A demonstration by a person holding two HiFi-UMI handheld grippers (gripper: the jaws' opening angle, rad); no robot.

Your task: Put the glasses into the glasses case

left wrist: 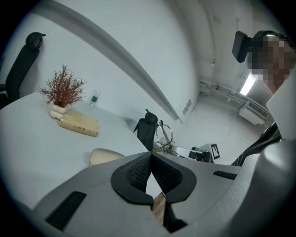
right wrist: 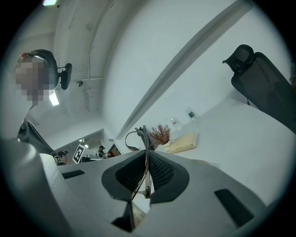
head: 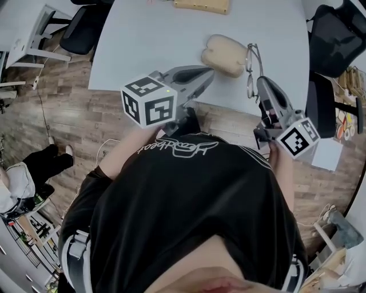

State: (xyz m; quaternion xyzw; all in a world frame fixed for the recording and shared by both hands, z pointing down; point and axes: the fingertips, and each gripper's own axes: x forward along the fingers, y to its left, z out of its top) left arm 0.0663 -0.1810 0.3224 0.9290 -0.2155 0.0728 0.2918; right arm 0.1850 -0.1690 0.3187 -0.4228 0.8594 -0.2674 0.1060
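Note:
A beige glasses case (head: 224, 54) lies closed on the pale table (head: 148, 40) near its front edge; it also shows in the left gripper view (left wrist: 105, 157). My right gripper (head: 260, 83) is shut on thin-framed glasses (head: 251, 68), held just right of the case. In the right gripper view the glasses (right wrist: 142, 139) stand pinched between the pads, with the lenses ahead of the right gripper (right wrist: 146, 155). My left gripper (head: 207, 73) hovers at the table edge, left of the case. The left gripper (left wrist: 151, 155) has its jaws shut, with nothing between them. It sees the glasses (left wrist: 164, 134) ahead.
A tan book-like box (head: 201, 6) lies at the table's far side, also seen in the left gripper view (left wrist: 79, 124) beside a small reddish plant (left wrist: 62, 90) and a bottle (left wrist: 94, 97). Black office chairs (head: 337, 37) (head: 86, 28) flank the table.

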